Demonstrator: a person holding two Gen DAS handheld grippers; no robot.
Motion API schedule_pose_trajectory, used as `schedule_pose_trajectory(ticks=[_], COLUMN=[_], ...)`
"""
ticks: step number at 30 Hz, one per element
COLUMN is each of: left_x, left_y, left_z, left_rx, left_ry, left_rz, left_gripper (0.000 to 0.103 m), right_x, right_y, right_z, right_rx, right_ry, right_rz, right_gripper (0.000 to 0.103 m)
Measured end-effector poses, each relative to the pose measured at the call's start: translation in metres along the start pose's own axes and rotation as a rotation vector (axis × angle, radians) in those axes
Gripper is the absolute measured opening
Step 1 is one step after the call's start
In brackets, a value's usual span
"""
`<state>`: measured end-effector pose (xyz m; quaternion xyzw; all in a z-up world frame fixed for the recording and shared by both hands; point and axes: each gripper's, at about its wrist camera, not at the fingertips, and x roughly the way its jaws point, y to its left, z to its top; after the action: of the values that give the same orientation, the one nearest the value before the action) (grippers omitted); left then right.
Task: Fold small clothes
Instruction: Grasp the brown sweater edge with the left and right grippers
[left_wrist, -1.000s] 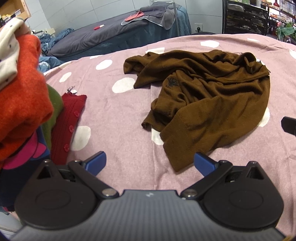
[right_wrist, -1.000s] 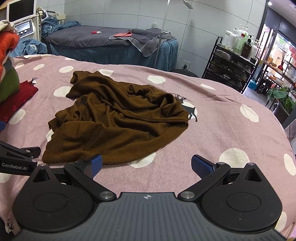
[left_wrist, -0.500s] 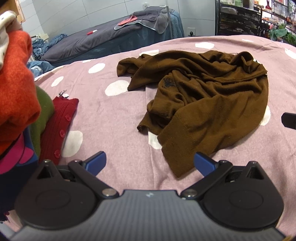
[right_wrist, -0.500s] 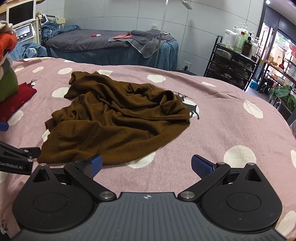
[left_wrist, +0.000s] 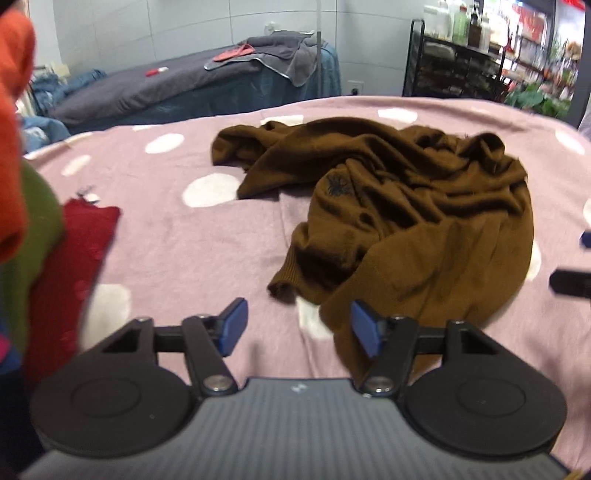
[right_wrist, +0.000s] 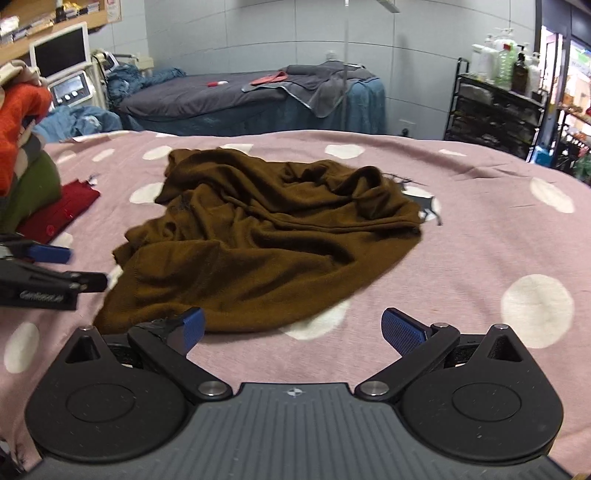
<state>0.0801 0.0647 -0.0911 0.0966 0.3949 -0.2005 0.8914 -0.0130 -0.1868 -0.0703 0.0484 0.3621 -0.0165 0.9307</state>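
A crumpled brown knit sweater (left_wrist: 406, 221) lies on the pink spotted bedspread (left_wrist: 192, 251); it also shows in the right wrist view (right_wrist: 273, 240). My left gripper (left_wrist: 297, 328) is open and empty, its right fingertip (left_wrist: 364, 330) at the sweater's near hem corner. My right gripper (right_wrist: 291, 330) is open and empty, just short of the sweater's near edge. The left gripper's fingers (right_wrist: 55, 254) show at the left edge of the right wrist view.
A stack of folded clothes stands at the left: orange (left_wrist: 14, 122), green (left_wrist: 33, 236) and red with buttons (left_wrist: 70, 273). Behind the bed is a grey treatment couch (right_wrist: 240, 99) and a black shelf rack with bottles (right_wrist: 495, 107).
Both grippers have moved forward and lower toward the sweater's near edge. The left gripper's jaws have narrowed somewhat. The sweater has not moved.
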Motion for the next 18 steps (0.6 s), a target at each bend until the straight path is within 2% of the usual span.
schedule_pose_trajectory(ticks=[2, 4, 7, 9, 12, 16, 18], left_x=[0.010, 0.021, 0.038, 0.052, 0.069, 0.074, 0.072], left_y=[0.004, 0.009, 0.018, 0.018, 0.011, 0.001, -0.004], left_z=[0.006, 0.013, 0.020, 0.024, 0.027, 0.029, 0.030], left_rx=[0.004, 0.002, -0.029, -0.041, -0.029, 0.003, 0.021], left_ry=[-0.007, -0.004, 0.004, 0.020, 0.035, 0.025, 0.023], left_rz=[0.006, -0.014, -0.111, -0.149, -0.156, -0.130, -0.116], left_gripper=[0.056, 0.044, 0.043, 0.043, 0.044, 0.044, 0.040], right_x=[0.006, 0.016, 0.030, 0.037, 0.045, 0.051, 0.054], right_y=[0.000, 0.000, -0.001, -0.002, -0.003, 0.001, 0.004], right_z=[0.002, 0.003, 0.004, 0.003, 0.000, 0.001, 0.001], right_rx=[0.016, 0.036, 0.081, 0.109, 0.161, 0.191, 0.208], right_ry=[0.004, 0.025, 0.067, 0.082, 0.097, 0.070, 0.060], right_rz=[0.029, 0.040, 0.044, 0.044, 0.062, 0.064, 0.076], right_gripper=[0.103, 0.103, 0.103, 0.103, 0.103, 0.103, 0.103])
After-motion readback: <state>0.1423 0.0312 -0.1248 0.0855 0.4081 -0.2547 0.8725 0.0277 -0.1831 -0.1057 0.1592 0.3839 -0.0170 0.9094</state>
